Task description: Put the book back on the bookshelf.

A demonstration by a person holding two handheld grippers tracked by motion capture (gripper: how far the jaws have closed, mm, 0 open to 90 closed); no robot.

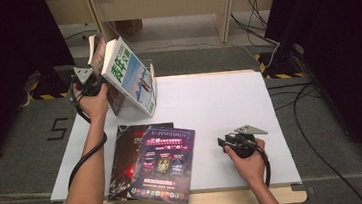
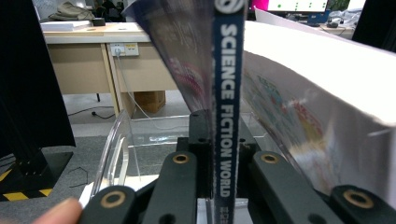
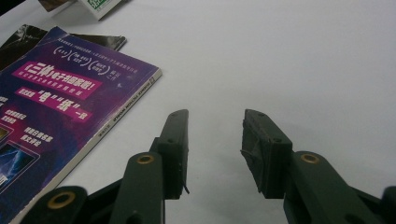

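Observation:
My left gripper (image 1: pixel 89 84) is at the table's back left, shut on the spine of a thin magazine (image 2: pixel 228 93) that reads "Science Fiction World". It holds the magazine (image 1: pixel 97 50) upright beside a thick white book (image 1: pixel 129 77) with green lettering. That book (image 2: pixel 322 107) leans in a clear acrylic stand (image 2: pixel 135 140). At the right of the table my right gripper (image 1: pixel 225 142) rests low with its jaws open and nothing between them (image 3: pixel 215 149). It points left toward a purple magazine (image 1: pixel 162 164).
The purple magazine (image 3: pixel 60 107) lies flat at the front, overlapping a dark magazine (image 1: pixel 126 152) beneath it. The white tabletop (image 1: pixel 219 103) has bare room in the middle and at the right. Desks, cables and black curtains stand beyond the table.

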